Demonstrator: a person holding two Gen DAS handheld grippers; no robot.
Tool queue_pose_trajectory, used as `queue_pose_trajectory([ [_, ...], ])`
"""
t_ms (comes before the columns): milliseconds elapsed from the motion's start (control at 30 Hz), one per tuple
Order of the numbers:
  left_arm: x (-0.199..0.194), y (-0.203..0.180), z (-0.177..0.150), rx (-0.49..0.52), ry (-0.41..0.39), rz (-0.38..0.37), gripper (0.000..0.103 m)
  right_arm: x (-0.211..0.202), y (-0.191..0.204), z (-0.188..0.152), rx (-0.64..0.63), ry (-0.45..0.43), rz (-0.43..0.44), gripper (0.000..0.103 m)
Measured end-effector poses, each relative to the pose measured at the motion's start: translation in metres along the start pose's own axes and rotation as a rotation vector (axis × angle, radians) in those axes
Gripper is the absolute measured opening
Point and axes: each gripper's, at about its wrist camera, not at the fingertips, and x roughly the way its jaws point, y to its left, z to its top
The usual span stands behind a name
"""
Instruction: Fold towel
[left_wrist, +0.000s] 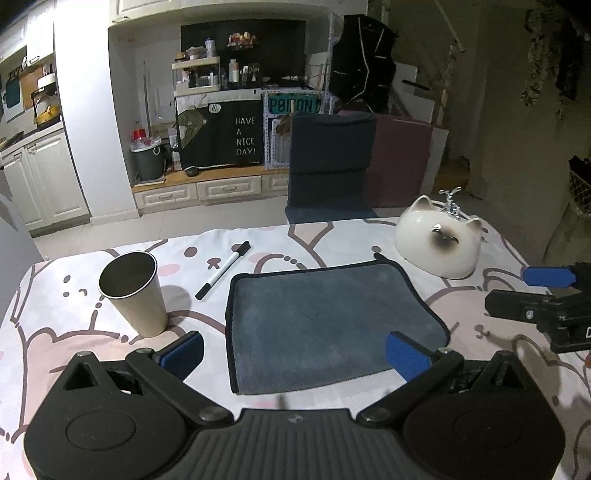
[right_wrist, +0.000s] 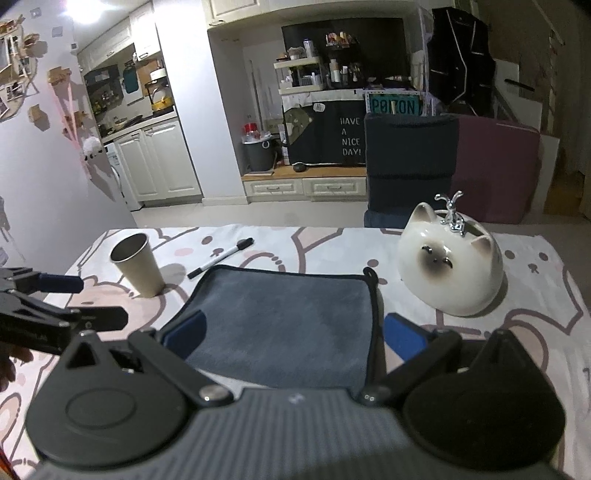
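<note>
A grey towel (left_wrist: 325, 321) with a dark edge lies flat on the patterned tablecloth; it also shows in the right wrist view (right_wrist: 284, 325). My left gripper (left_wrist: 295, 350) is open and empty, held above the towel's near edge, with blue pads (left_wrist: 406, 354) spread wide. My right gripper (right_wrist: 295, 332) is open and empty above the towel's near right part. The right gripper also shows at the right edge of the left wrist view (left_wrist: 546, 291). The left gripper shows at the left edge of the right wrist view (right_wrist: 66, 299).
A metal cup (left_wrist: 135, 291) stands left of the towel. A black and white marker (left_wrist: 223, 269) lies beyond its far left corner. A white cat-shaped ceramic bowl (left_wrist: 439, 240) sits at the far right. A dark chair (left_wrist: 328, 162) stands behind the table.
</note>
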Motion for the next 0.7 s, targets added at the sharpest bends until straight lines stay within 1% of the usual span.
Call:
queue_pose_trajectory([
  [367,-0.054,-0.013,-0.016,0.020,-0.053,0.011,0.103,-0.041,0.011,-0.012,-0.017,-0.038,0.028,0.103],
  [700,-0.099,-0.023,-0.030,0.029,-0.119,0.013,0.103,-0.071,0.021,-0.027,-0.040,-0.045,0.011,0.103],
])
